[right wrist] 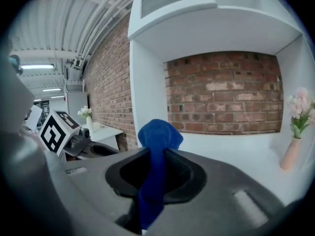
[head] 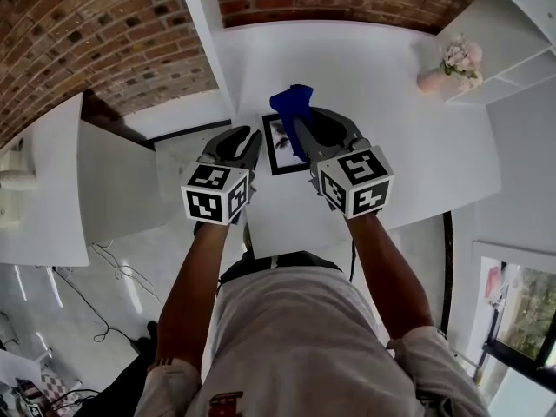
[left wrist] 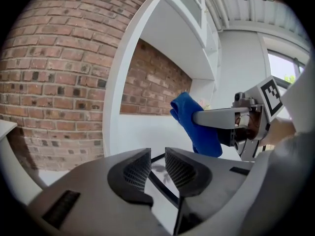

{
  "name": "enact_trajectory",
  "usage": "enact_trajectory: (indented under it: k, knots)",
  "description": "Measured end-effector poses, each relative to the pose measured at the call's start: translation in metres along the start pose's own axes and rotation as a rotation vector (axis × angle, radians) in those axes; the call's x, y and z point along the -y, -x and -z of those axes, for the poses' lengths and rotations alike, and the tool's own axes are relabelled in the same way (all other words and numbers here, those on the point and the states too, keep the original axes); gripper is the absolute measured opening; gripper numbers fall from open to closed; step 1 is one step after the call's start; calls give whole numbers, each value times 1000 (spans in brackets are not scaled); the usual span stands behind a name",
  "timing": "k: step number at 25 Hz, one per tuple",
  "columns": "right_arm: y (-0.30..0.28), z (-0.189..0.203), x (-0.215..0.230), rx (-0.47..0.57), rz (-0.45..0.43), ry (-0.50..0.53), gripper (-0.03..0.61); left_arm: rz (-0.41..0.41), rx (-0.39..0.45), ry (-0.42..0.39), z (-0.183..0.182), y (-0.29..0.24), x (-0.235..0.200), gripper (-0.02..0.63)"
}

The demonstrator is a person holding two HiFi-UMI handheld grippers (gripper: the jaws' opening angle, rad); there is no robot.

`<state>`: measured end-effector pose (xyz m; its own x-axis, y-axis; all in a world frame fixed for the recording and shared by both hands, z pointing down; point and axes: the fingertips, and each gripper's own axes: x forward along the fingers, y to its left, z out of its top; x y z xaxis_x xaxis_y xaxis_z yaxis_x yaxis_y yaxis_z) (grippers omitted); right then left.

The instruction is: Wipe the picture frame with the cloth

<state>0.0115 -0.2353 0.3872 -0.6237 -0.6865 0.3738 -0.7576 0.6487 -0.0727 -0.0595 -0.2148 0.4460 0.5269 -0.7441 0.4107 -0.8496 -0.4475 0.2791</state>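
The picture frame (head: 279, 151) lies flat on the white table (head: 373, 68) at the centre of the head view, its black border showing between the two grippers.

At the far left, on a separate white side table (head: 52, 207), a small vase (right wrist: 89, 124) holds white flowers (right wrist: 85, 112).

Next comes the left gripper (left wrist: 157, 167), at the frame's left edge. Its jaws stand a narrow gap apart and the frame's black edge runs through that gap. Whether the pads bear on the frame cannot be told.

Just right of it, the right gripper (right wrist: 156, 157) is clamped on the blue cloth (right wrist: 158, 134). The cloth is pinched as a fold between the jaws and bunches out past their tips. In the head view that bunch sits over the frame's upper edge. Whether it touches the frame cannot be told.

In the upper right, well apart from the frame, a pale pink vase (head: 427, 81) stands on the table and holds pink flowers (head: 460, 56).
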Motion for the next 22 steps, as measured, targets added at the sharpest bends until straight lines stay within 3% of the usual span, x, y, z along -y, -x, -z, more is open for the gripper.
enact_trajectory:
  k: [8, 15, 22]
  knots:
    - [-44, 44, 8, -222, 1, 21, 72, -69, -211, 52, 36, -35, -21, 155]
    - [-70, 77, 15, -388, -23, -3, 73, -75, -360, 72, 67, -56, -26, 178]
    - [-88, 90, 11, -480, -61, -2, 74, -69, -419, 67, 79, -64, -28, 178]
